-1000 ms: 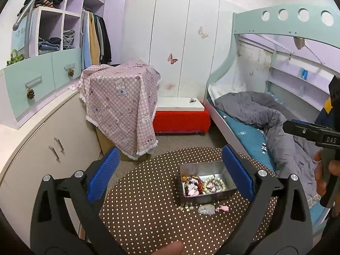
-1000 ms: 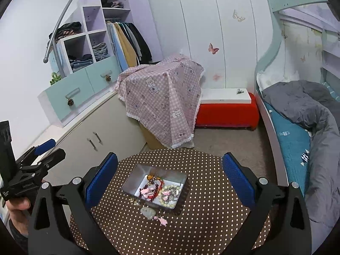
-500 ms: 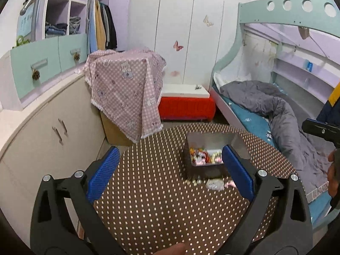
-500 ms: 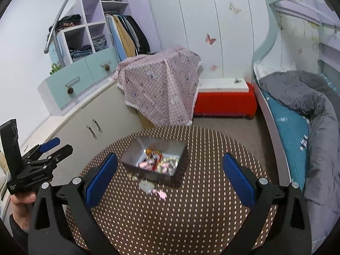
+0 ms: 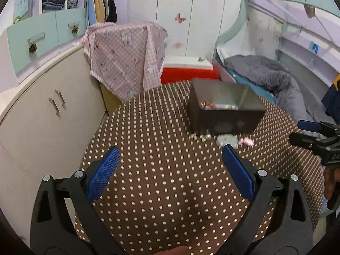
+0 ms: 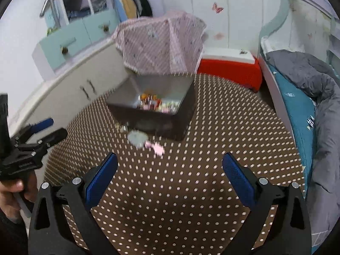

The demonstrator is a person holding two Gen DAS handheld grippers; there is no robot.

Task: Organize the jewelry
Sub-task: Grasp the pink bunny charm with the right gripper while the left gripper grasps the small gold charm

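Observation:
A metal box (image 5: 225,119) with colourful jewelry inside stands on the round brown polka-dot table (image 5: 159,180); it also shows in the right wrist view (image 6: 161,119). Loose pieces lie in front of it: a pale round piece (image 5: 227,140) (image 6: 137,138), a pink piece (image 5: 246,142) (image 6: 157,148) and small beads (image 5: 199,137). My left gripper (image 5: 169,170) is open and empty, low over the table short of the box. My right gripper (image 6: 170,173) is open and empty, also short of the loose pieces.
A white cabinet (image 5: 42,106) curves along the left. A pink checked cloth (image 5: 125,57) covers something behind the table, beside a red box (image 5: 189,74). A bunk bed with a grey duvet (image 5: 276,80) stands right.
Both grippers have dropped lower and moved closer to the table and the box, which now looks larger and is seen more from the side. Both stay open.

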